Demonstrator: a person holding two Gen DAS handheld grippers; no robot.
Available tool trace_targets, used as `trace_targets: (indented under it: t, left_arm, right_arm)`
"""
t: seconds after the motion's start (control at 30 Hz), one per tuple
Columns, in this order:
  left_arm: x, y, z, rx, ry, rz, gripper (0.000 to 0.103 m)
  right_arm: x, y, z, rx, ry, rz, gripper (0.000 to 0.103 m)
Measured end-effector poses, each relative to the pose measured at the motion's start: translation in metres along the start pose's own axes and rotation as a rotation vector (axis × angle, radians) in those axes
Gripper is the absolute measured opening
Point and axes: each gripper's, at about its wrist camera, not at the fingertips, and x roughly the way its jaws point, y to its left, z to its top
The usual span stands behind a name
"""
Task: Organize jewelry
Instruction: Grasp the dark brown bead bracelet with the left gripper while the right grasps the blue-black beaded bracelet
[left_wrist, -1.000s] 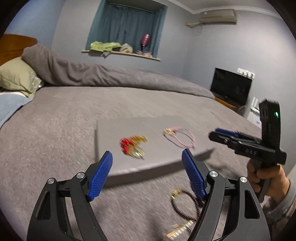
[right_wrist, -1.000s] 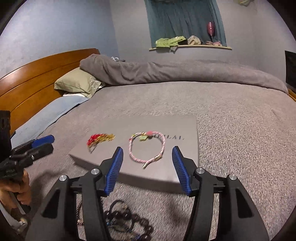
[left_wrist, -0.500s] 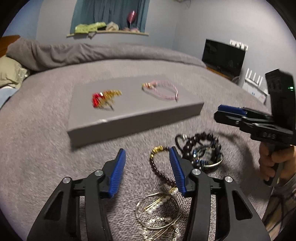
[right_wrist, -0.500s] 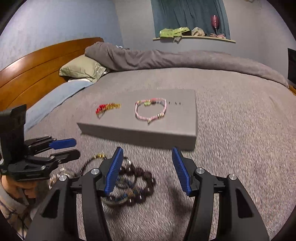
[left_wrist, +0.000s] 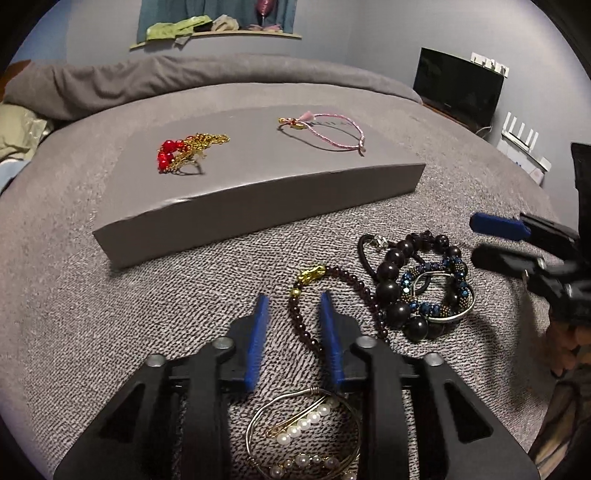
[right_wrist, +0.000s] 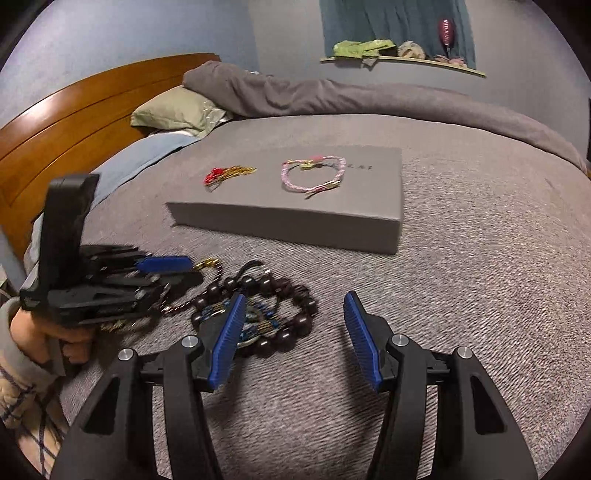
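While the left gripper (left_wrist: 291, 332) hovers low over the bed (left_wrist: 74, 314), its blue fingers (left_wrist: 255, 343) stand part open, narrow gap, straddling one side of a dark garnet-bead bracelet (left_wrist: 354, 284) w/ a gold charm, nothing clamped yet. That bracelet lies on the grey knit bedspread just in front of a flat grey box (left_wrist: 258, 206), touching a pile to its right: a big dark wooden-bead bracelet (left_wrist: 395, 291) tangled w/ a blue-bead bangle (left_wrist: 439, 295). Nearer the camera, under the gripper, sits a wire-and-pearl bangle (left_wrist: 306, 421). On the box lid rest a red-and-gold chain piece (left_wrist: 184, 151) and a pink cord bracelet (left_wrist: 325, 129), well apart. The right gripper (right_wrist: 291, 339) waits beside the pile, fingers wide apart, holding nothing. Handling, as a guess: the garnet strand is light, limp and strung, so it'll drape and swing once lifted; beads are round and smooth, prob. slippery between pads. Best hold looks like pinching across the strand on the free left arc, away from the wooden beads, so the neighbours don't drag along. Soft bedspread gives under pressure, so fingers can dig in slightly.
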Motion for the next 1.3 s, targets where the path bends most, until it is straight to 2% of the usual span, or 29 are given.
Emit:
trace_targets:
  t: [0.03,0.07,0.13,0.3,0.5,0.67,0.93,1.0,1.03,1.1,1.3]
  left_arm:
    - [0.000,0.000,0.000,0.002,-0.001,0.001,0.011]
    - [-0.001,0.000,0.000,0.004,-0.004,0.003,0.008]
    - [-0.004,0.000,0.000,0.007,-0.015,0.009,0.006]
    - [-0.020,0.004,0.003,0.002,-0.067,0.022,0.006]
    - [-0.041,0.021,0.008,-0.042,-0.121,0.038,0.006]
    - [-0.049,0.035,0.009,-0.073,-0.134,0.040,0.006]
    - [-0.050,0.032,0.009,-0.061,-0.135,0.036,0.006]
    - [-0.050,0.032,0.009,-0.057,-0.133,0.034,0.006]
    - [-0.050,0.032,0.009,-0.056,-0.133,0.034,0.006]
    - [-0.050,0.031,0.009,-0.055,-0.133,0.034,0.006]
    - [-0.052,0.031,0.009,-0.057,-0.137,0.035,0.006]
  right_arm:
    - [0.000,0.005,-0.002,-0.014,0.004,0.009,0.055]
    - [-0.001,0.009,-0.003,-0.025,0.006,0.018,0.055]
    - [-0.001,0.017,-0.004,-0.049,0.010,0.029,0.055]
    - [0.001,0.031,-0.006,-0.099,0.016,0.030,0.055]
    - [0.005,0.030,-0.003,-0.085,0.023,0.030,0.055]
    - [0.011,0.031,-0.005,-0.097,0.055,0.045,0.054]
    - [0.017,0.027,-0.004,-0.083,0.064,0.030,0.053]
    - [0.018,0.027,-0.003,-0.075,0.065,0.055,0.040]
    - [0.019,0.027,-0.002,-0.070,0.068,0.071,0.027]
    - [0.018,0.030,-0.001,-0.076,0.067,0.075,0.014]
    - [0.016,0.034,0.001,-0.089,0.060,0.083,0.006]
